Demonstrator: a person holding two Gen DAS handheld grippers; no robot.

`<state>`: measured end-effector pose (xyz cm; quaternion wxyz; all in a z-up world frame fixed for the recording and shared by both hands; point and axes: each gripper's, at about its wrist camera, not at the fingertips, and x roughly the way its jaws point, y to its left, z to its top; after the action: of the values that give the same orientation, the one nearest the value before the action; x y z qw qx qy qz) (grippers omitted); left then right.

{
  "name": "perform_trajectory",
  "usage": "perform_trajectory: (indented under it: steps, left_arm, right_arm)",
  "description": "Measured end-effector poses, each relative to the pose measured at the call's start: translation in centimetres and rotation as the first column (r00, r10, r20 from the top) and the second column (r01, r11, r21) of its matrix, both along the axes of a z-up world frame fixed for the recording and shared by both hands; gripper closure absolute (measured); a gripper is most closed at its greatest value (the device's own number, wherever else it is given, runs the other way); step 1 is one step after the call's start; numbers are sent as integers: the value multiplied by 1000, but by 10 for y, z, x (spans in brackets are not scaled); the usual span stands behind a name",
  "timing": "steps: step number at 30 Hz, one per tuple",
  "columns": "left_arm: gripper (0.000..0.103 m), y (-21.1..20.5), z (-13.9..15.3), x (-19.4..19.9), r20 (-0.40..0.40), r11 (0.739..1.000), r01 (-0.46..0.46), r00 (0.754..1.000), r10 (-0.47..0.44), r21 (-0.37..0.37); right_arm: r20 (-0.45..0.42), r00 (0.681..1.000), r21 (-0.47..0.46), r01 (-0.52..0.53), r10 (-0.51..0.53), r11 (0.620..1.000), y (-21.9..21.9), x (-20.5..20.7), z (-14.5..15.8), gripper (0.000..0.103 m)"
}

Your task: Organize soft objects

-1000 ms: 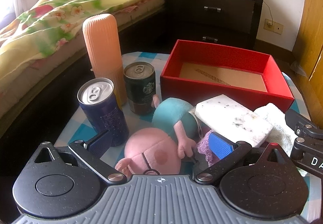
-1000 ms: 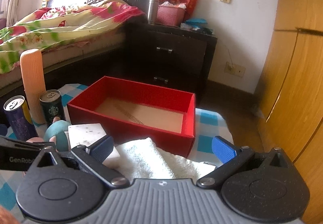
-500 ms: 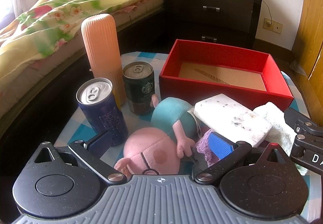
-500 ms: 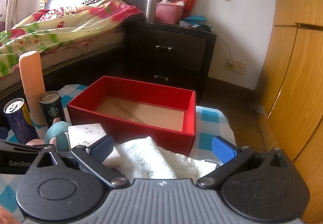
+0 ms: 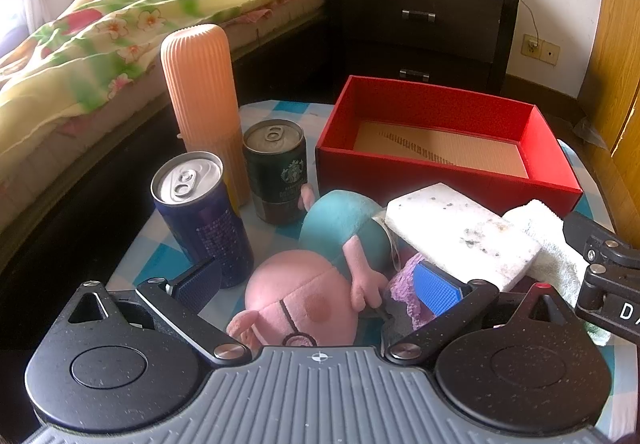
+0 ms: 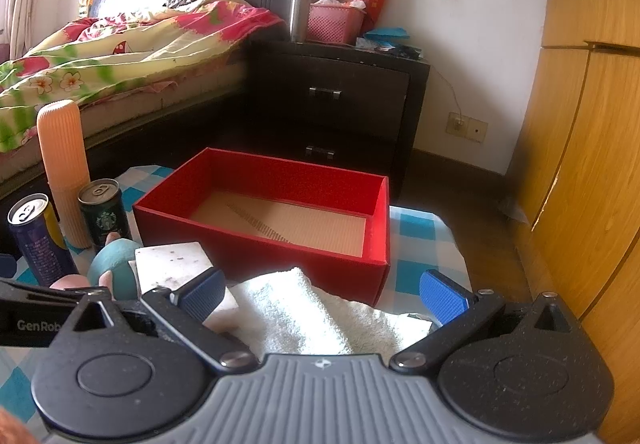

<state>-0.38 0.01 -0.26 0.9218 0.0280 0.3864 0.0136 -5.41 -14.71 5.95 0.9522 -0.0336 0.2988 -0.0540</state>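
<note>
Barely shifted since a second ago: both views nudged a touch nearer the table, nothing on it displaced. Left gripper (image 5: pixel 318 286) spread wide, clutching nothing, poised low over the pink pig plush (image 5: pixel 304 300) lying near, its teal body pointing far toward the Starbucks can (image 5: pixel 276 168). Right gripper (image 6: pixel 322 294) likewise released and bare, straddling the folded white towel (image 6: pixel 308 314) at the near right. White sponge block (image 5: pixel 460 232) between plush and towel, resting against both; purple knitted cloth (image 5: pixel 404 296) tucked under its near edge. Red box (image 6: pixel 256 244) just beyond, bottom bare, so no soft thing put away yet. Blue can (image 5: pixel 200 212) and ribbed peach tube (image 5: pixel 200 100) standing at the left, hard items, probably to be left alone.

Plush likely light, squashy, not fragile: best pinched across the rounded head, firmly enough to compress the stuffing. Towel limp and apt to unfold: better taken through the thick folded middle. Sponge light, springy, easy across its short sides.
</note>
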Motion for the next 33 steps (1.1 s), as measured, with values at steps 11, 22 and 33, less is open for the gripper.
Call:
perform_trajectory:
  steps: [11,22,33]
  left_arm:
    - [5,5,-5,2,-10,1000,-6,1000,6,-3]
    - [5,5,-4,6,-26,1000,-2,1000,2,-14]
    - [5,27,1,14,-20,1000,-17,1000,17,-24]
  right_arm:
    - [-23,1000,15,19,-19,1000,-7,4,-1,18]
    - [-56,998,32,24,-22,999,-10,15,-5,18]
    - [-113,991,47,-67,72,997,2,31,-8,18]
